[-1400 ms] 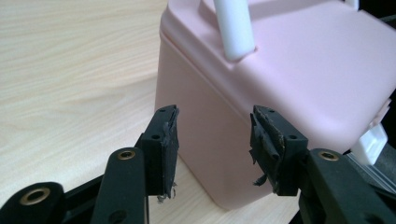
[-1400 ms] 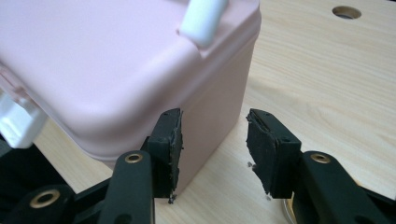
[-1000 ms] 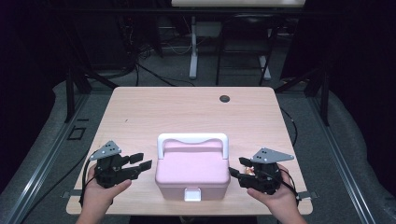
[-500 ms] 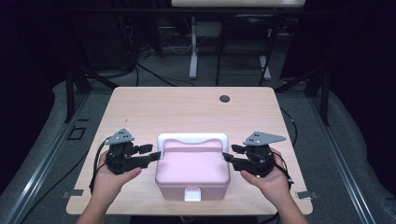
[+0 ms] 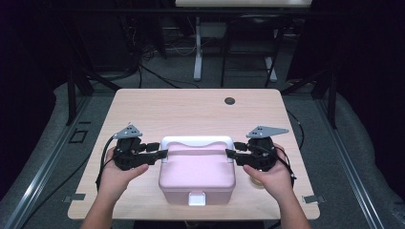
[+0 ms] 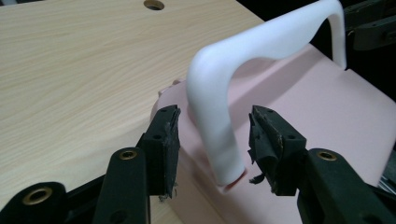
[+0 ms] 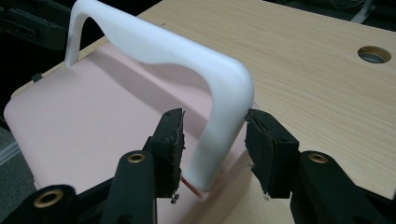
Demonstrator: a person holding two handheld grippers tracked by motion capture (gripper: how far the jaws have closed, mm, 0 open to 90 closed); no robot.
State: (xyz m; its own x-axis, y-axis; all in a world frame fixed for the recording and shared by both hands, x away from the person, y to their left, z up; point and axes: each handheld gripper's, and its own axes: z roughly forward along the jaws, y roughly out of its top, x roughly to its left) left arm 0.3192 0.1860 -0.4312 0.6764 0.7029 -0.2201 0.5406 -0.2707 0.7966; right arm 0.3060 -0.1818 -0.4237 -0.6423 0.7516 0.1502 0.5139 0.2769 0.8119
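A pink box [image 5: 197, 169] with a white arched handle [image 5: 197, 141] standing upright sits at the near middle of the table [image 5: 191, 114]. My left gripper [image 5: 162, 153] points right at the handle's left end. In the left gripper view the handle's leg [image 6: 210, 116] stands between the jaws of this gripper [image 6: 215, 123], with a gap on each side. My right gripper [image 5: 230, 153] points left at the handle's right end. Its jaws have just been closing. In the right gripper view that gripper [image 7: 214, 122] straddles the other leg [image 7: 219, 135] closely, pads not pressing.
A white latch [image 5: 196, 198] sits on the box's front wall. A round cable hole [image 5: 229, 100] lies near the table's far edge. Bare wood spreads behind the box. Dark floor with cables and stand legs lies beyond the table.
Both hands have moved inward and away from the near edge, from beside the box to the two ends of its handle. The right jaws stand narrower.
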